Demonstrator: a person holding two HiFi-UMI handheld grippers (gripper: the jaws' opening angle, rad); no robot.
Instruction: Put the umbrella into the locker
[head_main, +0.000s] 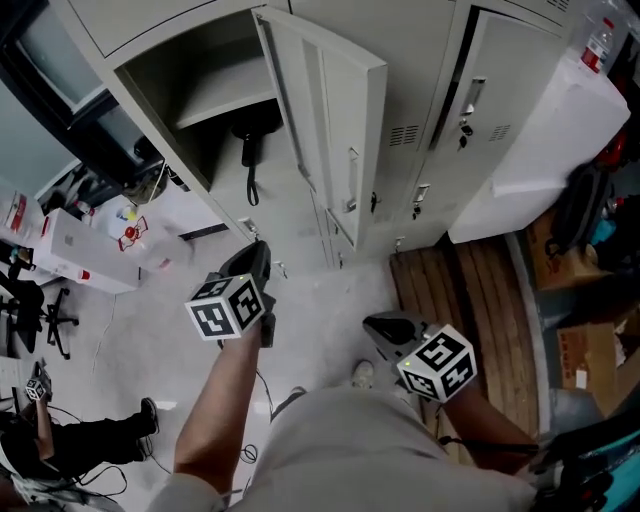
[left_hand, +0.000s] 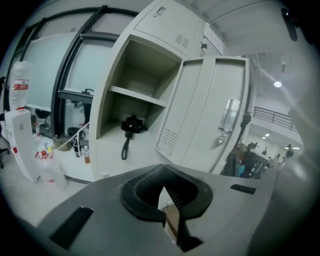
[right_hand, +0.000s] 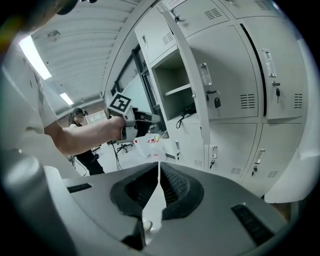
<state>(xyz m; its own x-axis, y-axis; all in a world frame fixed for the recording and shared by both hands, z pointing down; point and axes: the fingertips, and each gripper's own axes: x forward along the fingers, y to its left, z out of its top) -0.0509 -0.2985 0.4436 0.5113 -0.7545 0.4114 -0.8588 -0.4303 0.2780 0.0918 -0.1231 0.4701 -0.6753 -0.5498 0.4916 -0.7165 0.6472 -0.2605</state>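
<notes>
The black folded umbrella (head_main: 256, 128) lies inside the open locker (head_main: 200, 95), under its shelf, with its strap hanging over the front edge. It also shows as the umbrella (left_hand: 132, 125) in the left gripper view and the umbrella (right_hand: 189, 110) in the right gripper view. The locker door (head_main: 335, 110) stands swung open to the right. My left gripper (head_main: 258, 256) (left_hand: 162, 186) is shut and empty, held in front of the locker and well short of it. My right gripper (head_main: 380, 326) (right_hand: 159, 167) is shut with nothing in it, lower and to the right.
Closed lockers (head_main: 450, 110) continue to the right. A white slab (head_main: 545, 140) leans at the far right above a wooden pallet (head_main: 470, 290) and cardboard boxes (head_main: 590, 350). On the floor at left are a white box (head_main: 75, 250), a plastic bottle (head_main: 130, 232), a chair (head_main: 40, 310) and a person (head_main: 70, 440).
</notes>
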